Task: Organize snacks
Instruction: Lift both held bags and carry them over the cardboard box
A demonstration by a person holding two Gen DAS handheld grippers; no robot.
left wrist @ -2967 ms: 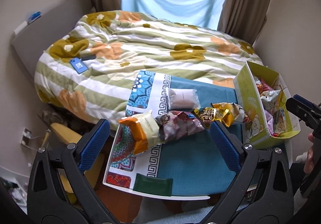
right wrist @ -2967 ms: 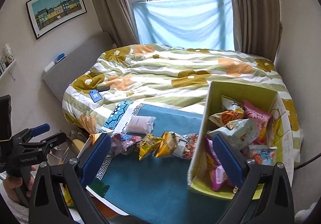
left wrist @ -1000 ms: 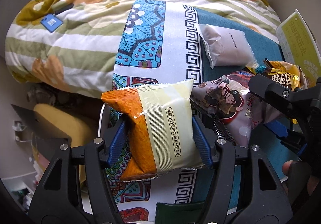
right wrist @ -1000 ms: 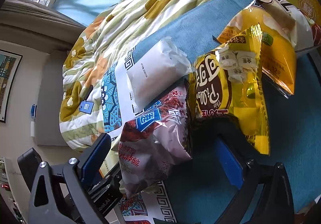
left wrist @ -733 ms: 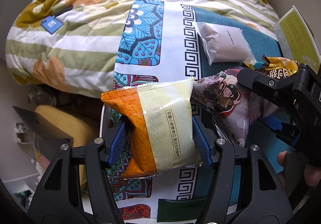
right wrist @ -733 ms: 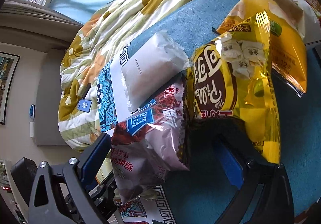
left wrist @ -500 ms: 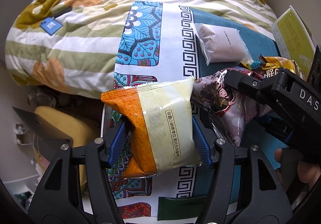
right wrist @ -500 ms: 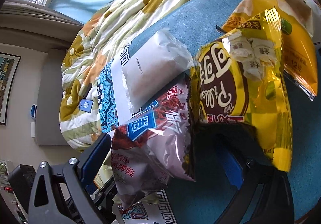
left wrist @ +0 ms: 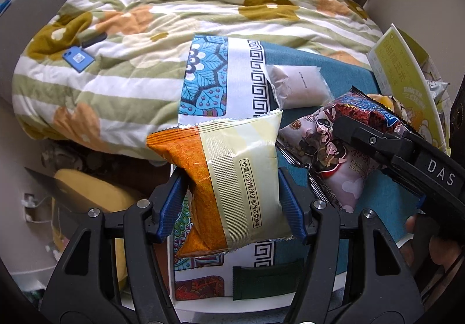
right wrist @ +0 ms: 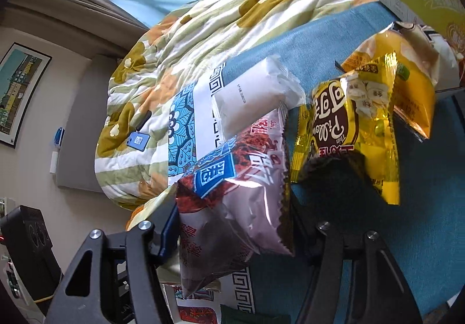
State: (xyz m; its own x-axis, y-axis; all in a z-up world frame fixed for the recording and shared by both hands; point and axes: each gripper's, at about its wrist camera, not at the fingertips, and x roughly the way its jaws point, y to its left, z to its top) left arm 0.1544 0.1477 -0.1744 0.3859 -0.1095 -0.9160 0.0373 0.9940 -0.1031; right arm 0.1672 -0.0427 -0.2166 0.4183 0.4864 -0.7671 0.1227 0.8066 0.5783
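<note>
Left wrist view is showing the left gripper [left wrist: 232, 205] pinching an orange-and-cream snack bag [left wrist: 229, 181] above the near left edge of the patterned cloth [left wrist: 215, 68]. Just to the right, the right gripper [right wrist: 232, 234] is clamping a mauve cartoon-printed snack bag [right wrist: 235, 202]. A white pouch [left wrist: 299, 85] is lying farther back, a yellow snack bag [right wrist: 348, 123] beside the green carton [left wrist: 404, 82] at far right.

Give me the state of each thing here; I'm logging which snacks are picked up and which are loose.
left gripper: shut on orange and cream packet
orange and cream packet: held upright between jaws
right gripper: shut on mauve snack bag
mauve snack bag: held between jaws
white packet: lying flat on cloth, untouched
yellow snack bag: lying on cloth, untouched
green box: open, packets inside
</note>
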